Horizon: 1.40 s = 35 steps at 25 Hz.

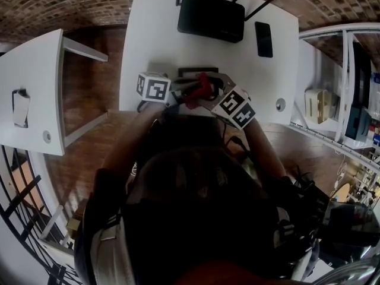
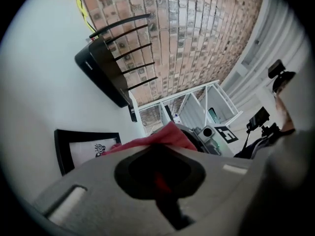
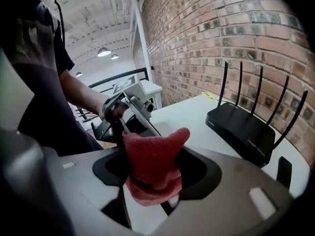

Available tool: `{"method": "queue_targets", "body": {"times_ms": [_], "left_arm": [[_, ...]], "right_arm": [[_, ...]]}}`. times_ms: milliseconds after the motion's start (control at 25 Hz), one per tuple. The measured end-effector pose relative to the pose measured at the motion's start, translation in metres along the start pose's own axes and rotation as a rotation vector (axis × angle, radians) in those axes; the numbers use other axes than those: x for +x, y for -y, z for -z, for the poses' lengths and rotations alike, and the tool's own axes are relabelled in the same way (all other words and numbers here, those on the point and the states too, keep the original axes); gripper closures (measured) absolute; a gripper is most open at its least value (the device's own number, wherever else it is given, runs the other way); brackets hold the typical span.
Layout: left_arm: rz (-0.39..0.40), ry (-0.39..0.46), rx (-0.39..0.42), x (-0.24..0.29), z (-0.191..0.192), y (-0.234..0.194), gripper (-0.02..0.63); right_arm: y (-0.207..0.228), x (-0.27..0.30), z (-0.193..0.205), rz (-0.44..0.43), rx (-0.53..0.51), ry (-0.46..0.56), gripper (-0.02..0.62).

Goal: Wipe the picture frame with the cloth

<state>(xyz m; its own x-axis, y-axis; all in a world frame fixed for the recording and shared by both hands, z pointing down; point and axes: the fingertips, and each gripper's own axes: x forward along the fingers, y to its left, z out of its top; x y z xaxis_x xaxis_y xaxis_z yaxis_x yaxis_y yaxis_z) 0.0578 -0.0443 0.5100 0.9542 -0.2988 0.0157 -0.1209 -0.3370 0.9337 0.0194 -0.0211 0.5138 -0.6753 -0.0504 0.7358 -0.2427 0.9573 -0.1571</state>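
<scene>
1. A black router [image 1: 211, 16] with upright antennas sits at the far end of the white worktop [image 1: 154, 40].
2. Just beside it lies a flat dark slab [image 1: 263, 38], possibly a phone.
3. A second white table [image 1: 35, 88] stands apart on the left.
4. A brick wall [image 3: 206, 28] rises behind.

Picture frame [image 2: 86, 132] partly hidden behind the left claw [image 2: 160, 178], its print too small to read, cloth [image 2: 165, 135] lower part behind that claw

The left forearm [image 1: 127, 141] and right forearm [image 1: 264, 150] reached forward from the body. They brought the left tongs [image 2: 157, 176] and right tongs [image 3: 150, 181] nearly tip to tip. The right tongs were clamped on a red cloth [image 3: 155, 156]. Whether the left tongs gripped anything was unclear.
</scene>
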Motion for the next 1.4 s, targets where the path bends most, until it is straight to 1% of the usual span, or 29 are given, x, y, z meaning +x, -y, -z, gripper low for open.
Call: {"method": "queue_targets", "body": {"times_ms": [120, 200, 240, 280, 360, 440, 520, 600, 720, 800, 880, 1040, 1160, 1240, 1400], "left_arm": [[-0.009, 0.013, -0.023, -0.006, 0.001, -0.004, 0.604], [-0.038, 0.045, -0.031, -0.015, -0.002, -0.011, 0.604], [-0.068, 0.075, -0.035, -0.024, -0.006, -0.017, 0.604], [-0.108, 0.111, -0.034, -0.035, -0.011, -0.025, 0.604], [-0.19, 0.171, -0.015, -0.059, -0.023, -0.041, 0.604], [-0.235, 0.19, 0.008, -0.074, -0.031, -0.051, 0.604], [-0.259, 0.154, 0.049, -0.074, -0.034, -0.055, 0.604], [-0.277, 0.095, 0.088, -0.067, -0.034, -0.06, 0.604], [-0.284, 0.025, 0.087, -0.054, -0.029, -0.07, 0.604], [-0.293, -0.023, 0.083, -0.047, -0.022, -0.077, 0.604], [-0.299, -0.062, 0.086, -0.042, -0.016, -0.08, 0.604], [-0.298, -0.073, 0.092, -0.037, -0.018, -0.081, 0.604], [-0.308, -0.092, 0.089, -0.035, -0.017, -0.082, 0.604], [-0.335, -0.126, 0.103, -0.033, -0.015, -0.085, 0.604], [-0.434, -0.228, 0.193, -0.031, -0.012, -0.093, 0.604]], "right_arm": [[0.002, 0.001, 0.005, 0.012, -0.036, -0.039, 0.375], [0.006, 0.0, 0.009, 0.036, -0.034, -0.052, 0.43], [0.01, -0.002, 0.01, 0.056, -0.018, -0.048, 0.502], [0.015, -0.005, 0.011, 0.079, 0.005, -0.038, 0.517], [0.025, -0.012, 0.012, 0.118, 0.06, -0.012, 0.523], [0.03, -0.015, 0.013, 0.14, 0.084, 0.006, 0.525], [0.028, -0.013, 0.008, 0.15, 0.039, 0.007, 0.525], [0.018, -0.002, 0.0, 0.14, -0.059, -0.008, 0.525], [-0.004, 0.026, -0.003, 0.087, -0.215, -0.082, 0.525], [-0.012, 0.046, 0.007, 0.059, -0.273, -0.143, 0.525], [-0.015, 0.063, 0.019, 0.043, -0.291, -0.188, 0.525], [-0.018, 0.08, 0.027, 0.035, -0.306, -0.227, 0.525], [-0.017, 0.088, 0.031, 0.038, -0.293, -0.255, 0.525], [-0.016, 0.092, 0.034, 0.043, -0.269, -0.266, 0.526], [-0.014, 0.093, 0.034, 0.051, -0.223, -0.274, 0.526]]}}
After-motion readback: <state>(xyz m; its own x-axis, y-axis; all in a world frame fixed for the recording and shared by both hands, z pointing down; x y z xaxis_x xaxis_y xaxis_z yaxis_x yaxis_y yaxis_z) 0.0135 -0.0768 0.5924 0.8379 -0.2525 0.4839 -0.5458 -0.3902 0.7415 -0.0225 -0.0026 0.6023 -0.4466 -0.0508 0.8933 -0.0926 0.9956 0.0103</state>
